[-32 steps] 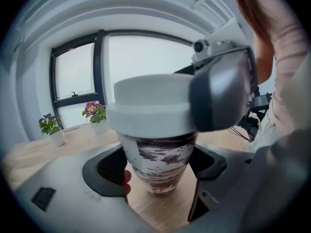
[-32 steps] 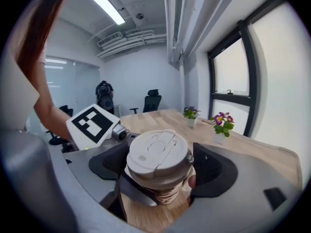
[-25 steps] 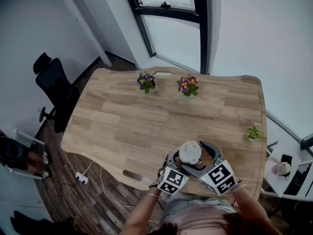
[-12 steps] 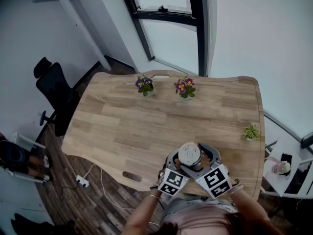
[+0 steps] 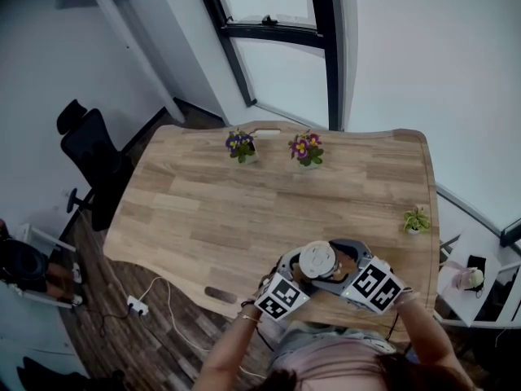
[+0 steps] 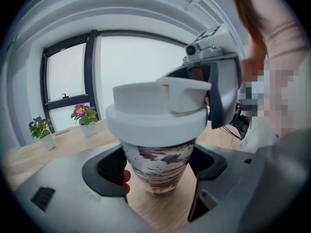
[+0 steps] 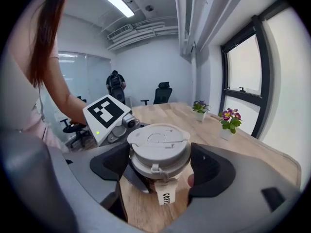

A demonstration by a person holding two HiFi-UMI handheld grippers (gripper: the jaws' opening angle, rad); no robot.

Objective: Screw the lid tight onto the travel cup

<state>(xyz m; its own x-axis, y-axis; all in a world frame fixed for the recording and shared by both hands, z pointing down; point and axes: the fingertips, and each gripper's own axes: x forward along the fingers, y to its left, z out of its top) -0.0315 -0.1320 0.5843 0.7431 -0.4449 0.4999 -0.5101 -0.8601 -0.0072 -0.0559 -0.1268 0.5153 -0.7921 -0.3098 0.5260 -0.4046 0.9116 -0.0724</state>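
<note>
A travel cup (image 5: 317,261) stands near the front edge of the wooden table (image 5: 244,210). Its body is patterned in dark red and white (image 6: 158,166) and it wears a white lid (image 6: 155,118). My left gripper (image 6: 158,171) is shut on the cup's body, a pad against each side. My right gripper (image 7: 159,161) comes in from the other side and is shut on the lid (image 7: 158,147). A paper tag (image 7: 166,198) hangs below the lid. In the head view the left gripper (image 5: 299,269) and right gripper (image 5: 335,261) meet at the cup, their marker cubes toward me.
Two pots of purple flowers (image 5: 241,146) (image 5: 306,149) stand at the table's far edge and a small green plant (image 5: 418,220) at its right edge. A black office chair (image 5: 89,149) is off the left side. A person (image 7: 115,84) stands far back.
The right gripper's marker cube has swung to the right and up around the cup, turning with the lid. The left cube has shifted slightly left. The cup stays in place.
</note>
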